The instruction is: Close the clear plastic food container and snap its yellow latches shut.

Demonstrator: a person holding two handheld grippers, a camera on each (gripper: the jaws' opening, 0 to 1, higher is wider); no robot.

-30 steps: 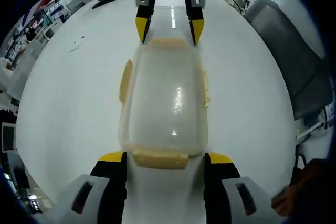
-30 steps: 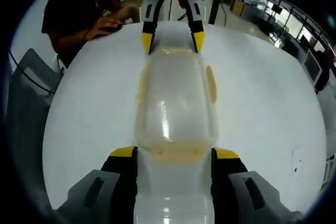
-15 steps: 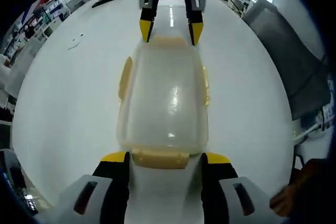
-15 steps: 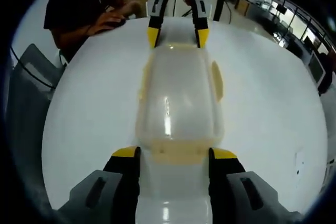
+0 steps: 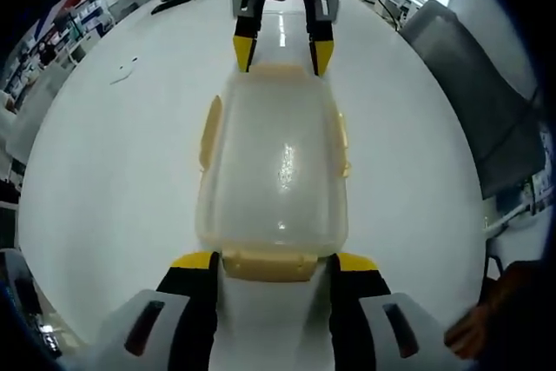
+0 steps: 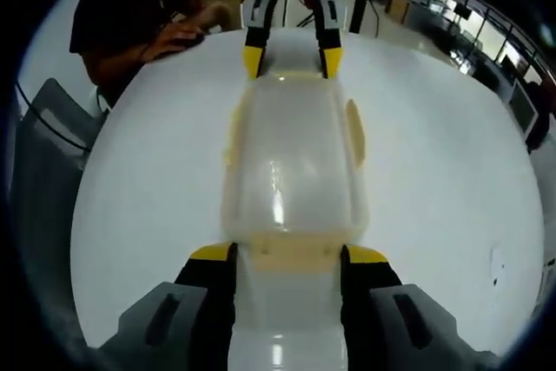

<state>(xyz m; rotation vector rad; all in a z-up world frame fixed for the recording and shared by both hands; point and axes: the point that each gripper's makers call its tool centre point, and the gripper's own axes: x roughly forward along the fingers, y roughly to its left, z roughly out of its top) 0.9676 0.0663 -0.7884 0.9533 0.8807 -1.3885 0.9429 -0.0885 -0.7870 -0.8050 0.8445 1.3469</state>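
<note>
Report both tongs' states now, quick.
Left tongs: open, jaws flanking the end latch of the container.
Right tongs: open, jaws flanking the opposite end latch.

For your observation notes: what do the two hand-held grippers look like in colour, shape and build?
Both match. The left gripper has two thick black jaws with yellow tips rising from pale grey housings with dark slots. The right gripper is built the same; seen from the front, it has slim black arms and tapered yellow tips under a white body.
</note>
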